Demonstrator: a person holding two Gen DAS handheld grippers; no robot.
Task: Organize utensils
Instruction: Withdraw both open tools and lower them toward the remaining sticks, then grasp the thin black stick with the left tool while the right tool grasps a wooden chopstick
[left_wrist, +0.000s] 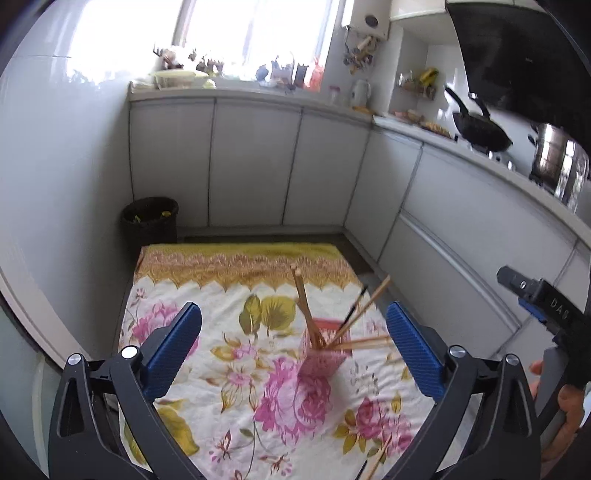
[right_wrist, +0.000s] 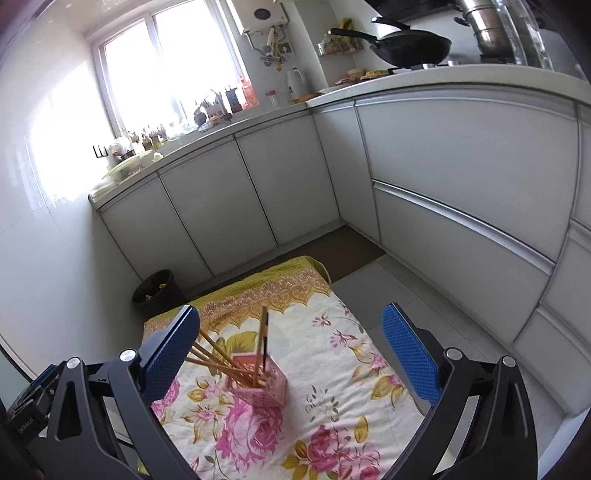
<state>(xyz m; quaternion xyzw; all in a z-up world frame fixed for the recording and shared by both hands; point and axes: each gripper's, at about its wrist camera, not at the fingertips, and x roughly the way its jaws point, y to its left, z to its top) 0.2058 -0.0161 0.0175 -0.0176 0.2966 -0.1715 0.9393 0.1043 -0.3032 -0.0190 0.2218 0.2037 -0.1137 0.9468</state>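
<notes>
We hold both the left gripper (left_wrist: 293, 345) and right gripper (right_wrist: 290, 356) spread wide and empty above the pink square plastic holder (left_wrist: 322, 354) of wooden chopsticks (left_wrist: 303, 302), mid-cloth on the floral tablecloth (left_wrist: 229, 295).

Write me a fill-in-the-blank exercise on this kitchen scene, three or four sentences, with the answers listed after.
1. The wooden chopsticks stand in a square ____ plastic holder.
2. The holder sits on a cloth printed with ____.
3. Both the left gripper and the right gripper have their jaws ____.
4. Two loose chopsticks lie on the cloth, ____ the holder.

Answers: pink; flowers; open; outside
</notes>
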